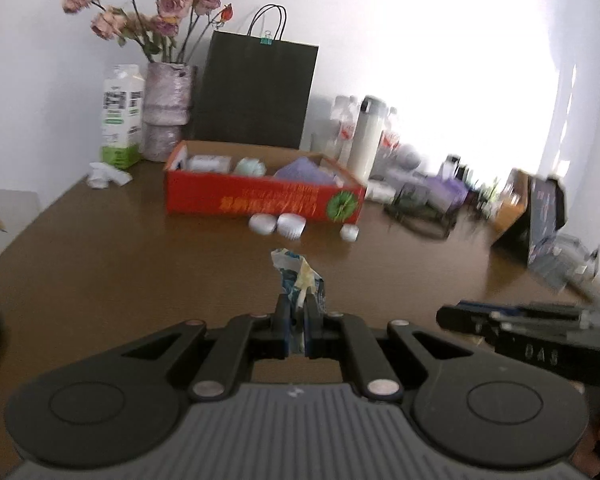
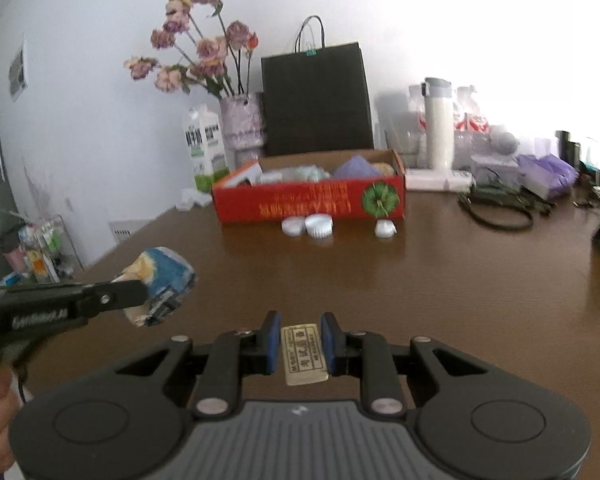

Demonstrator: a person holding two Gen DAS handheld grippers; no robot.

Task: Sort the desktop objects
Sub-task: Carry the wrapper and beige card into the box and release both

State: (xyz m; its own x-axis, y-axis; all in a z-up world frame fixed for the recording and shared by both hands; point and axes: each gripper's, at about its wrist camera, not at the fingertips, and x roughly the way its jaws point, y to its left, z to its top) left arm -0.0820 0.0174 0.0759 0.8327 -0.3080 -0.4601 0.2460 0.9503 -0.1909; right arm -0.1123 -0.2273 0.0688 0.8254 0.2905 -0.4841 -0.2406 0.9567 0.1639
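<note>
My left gripper [image 1: 298, 304] is shut on a crumpled blue, white and yellow wrapper [image 1: 300, 274], held above the brown desk [image 1: 120, 248]. From the right wrist view that wrapper [image 2: 166, 276] shows at the left, pinched by the left gripper [image 2: 148, 294]. My right gripper [image 2: 300, 330] is shut on a small flat cream packet [image 2: 303, 354] with printed characters, its blue pads pressing on both sides. Across the desk stands an open red cardboard box [image 1: 260, 198] holding several items; the same box [image 2: 312, 198] sits straight ahead of the right gripper. The right gripper's fingers [image 1: 500, 320] reach in at the right of the left wrist view.
Three small white round objects [image 2: 318, 226] lie before the box. Behind it are a black paper bag [image 2: 316, 100], a vase of dried flowers [image 2: 240, 124], a milk carton [image 2: 204, 148] and a white flask [image 2: 438, 124]. Cables and purple packets [image 2: 540, 172] clutter the right side.
</note>
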